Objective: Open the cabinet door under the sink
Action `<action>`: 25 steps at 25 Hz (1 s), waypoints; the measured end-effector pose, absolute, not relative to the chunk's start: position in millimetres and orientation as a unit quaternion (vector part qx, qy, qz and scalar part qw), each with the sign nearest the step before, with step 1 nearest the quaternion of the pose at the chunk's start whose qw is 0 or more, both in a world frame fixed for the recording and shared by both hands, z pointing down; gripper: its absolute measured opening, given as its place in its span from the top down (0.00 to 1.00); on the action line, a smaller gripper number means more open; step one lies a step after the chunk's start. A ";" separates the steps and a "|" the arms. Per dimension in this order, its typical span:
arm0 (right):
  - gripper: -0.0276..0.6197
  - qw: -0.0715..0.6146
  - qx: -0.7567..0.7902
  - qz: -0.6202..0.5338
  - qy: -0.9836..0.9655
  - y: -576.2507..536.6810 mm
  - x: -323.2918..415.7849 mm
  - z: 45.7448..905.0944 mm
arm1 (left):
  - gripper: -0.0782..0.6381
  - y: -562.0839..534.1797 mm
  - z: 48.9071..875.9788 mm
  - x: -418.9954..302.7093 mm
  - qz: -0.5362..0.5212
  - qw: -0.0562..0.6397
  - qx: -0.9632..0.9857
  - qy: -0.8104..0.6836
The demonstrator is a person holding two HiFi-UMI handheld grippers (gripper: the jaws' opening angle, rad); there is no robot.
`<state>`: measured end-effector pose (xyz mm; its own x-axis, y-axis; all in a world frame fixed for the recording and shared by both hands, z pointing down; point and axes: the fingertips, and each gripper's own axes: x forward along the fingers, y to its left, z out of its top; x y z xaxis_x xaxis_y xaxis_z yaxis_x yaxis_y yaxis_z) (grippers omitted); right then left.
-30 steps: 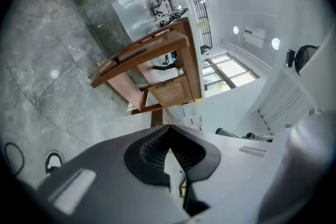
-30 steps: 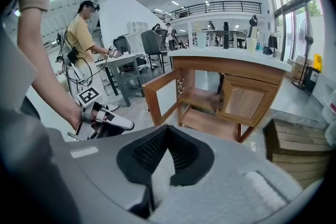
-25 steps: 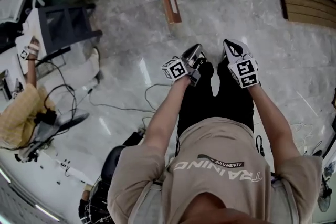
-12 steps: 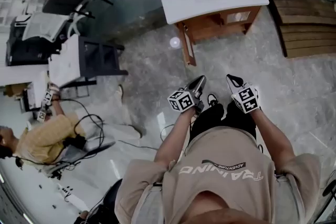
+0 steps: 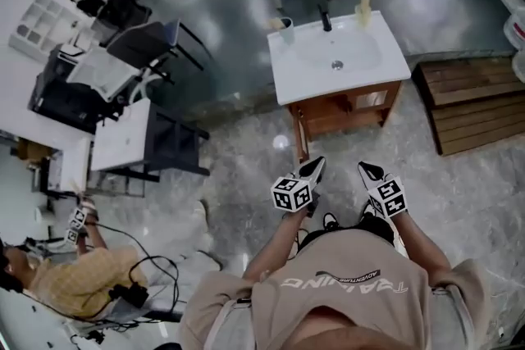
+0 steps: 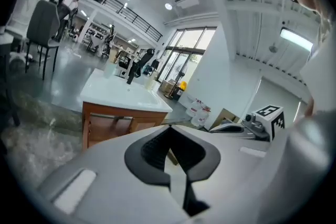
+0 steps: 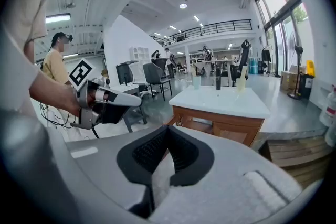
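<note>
Open marble floor (image 5: 344,147) between the left gripper (image 5: 314,167), the right gripper (image 5: 367,170) and the wooden sink cabinet (image 5: 340,106) front, slatted wooden pallet (image 5: 476,102) near the cabinet's right side, dark chair (image 5: 176,147) and white surface (image 5: 123,135) well apart to the left.

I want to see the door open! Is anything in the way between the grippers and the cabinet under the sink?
Nothing visible. Only bare floor lies between the left gripper, the right gripper and the wooden cabinet under the sink. Both grippers' jaws are together, empty.
</note>
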<state>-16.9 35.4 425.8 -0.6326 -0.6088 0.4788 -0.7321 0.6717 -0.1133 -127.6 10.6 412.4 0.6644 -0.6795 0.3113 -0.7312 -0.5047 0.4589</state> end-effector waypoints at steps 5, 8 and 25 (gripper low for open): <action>0.95 0.185 0.397 0.108 -0.892 18.5 6.0 372.2 | 0.87 -10.0 367.8 -114.4 0.060 0.226 0.880 -0.414; 0.95 0.174 0.407 0.092 -0.892 11.5 15.7 347.6 | 0.87 -20.3 346.6 -109.9 0.047 0.214 0.883 -0.416; 0.95 0.099 0.438 0.023 -0.893 -16.2 44.5 253.8 | 0.87 -42.3 243.6 -91.6 0.038 0.067 0.897 -0.434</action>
<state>44.5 -16.2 253.8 -0.5973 -0.7772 0.1977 -0.7864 0.6160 0.0458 -91.6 -42.3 243.6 0.6197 -0.7747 0.1258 -0.7848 -0.6135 0.0878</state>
